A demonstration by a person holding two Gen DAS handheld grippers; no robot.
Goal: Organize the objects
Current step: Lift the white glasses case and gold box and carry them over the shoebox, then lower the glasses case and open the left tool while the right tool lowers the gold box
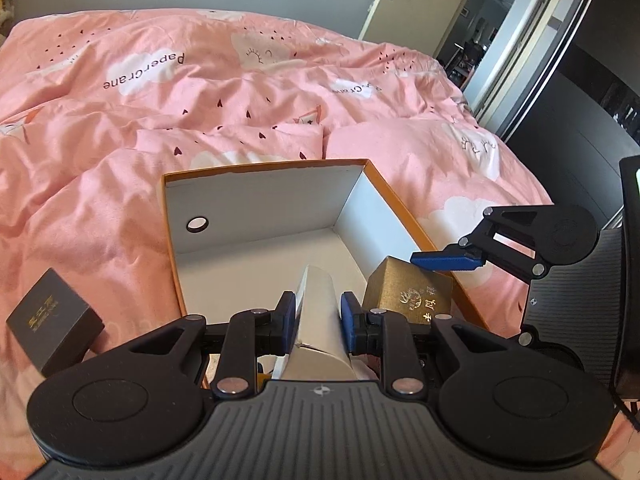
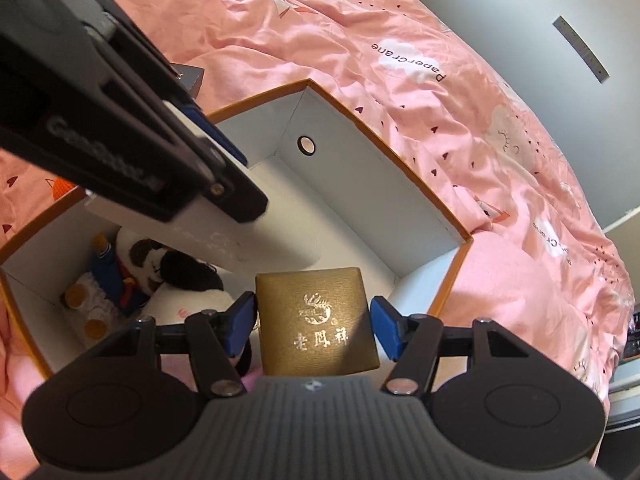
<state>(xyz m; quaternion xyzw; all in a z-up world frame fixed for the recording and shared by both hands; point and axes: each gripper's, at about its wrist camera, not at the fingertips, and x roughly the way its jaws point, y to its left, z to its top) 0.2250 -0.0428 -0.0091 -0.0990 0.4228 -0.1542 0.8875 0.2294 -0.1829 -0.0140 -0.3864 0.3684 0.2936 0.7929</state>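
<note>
An open cardboard box with an orange outside and white inside lies on the pink bedspread. My left gripper is shut on a slim white carton held over the box's near end. My right gripper is shut on a gold box with a silver emblem, also over the cardboard box. In the left wrist view the gold box hangs just right of the white carton, under one blue finger of the right gripper. A panda plush lies at the box's near end.
A dark grey box with gold print lies on the bedspread left of the cardboard box. The pink duvet is rumpled all around. A doorway and dark furniture stand to the right of the bed.
</note>
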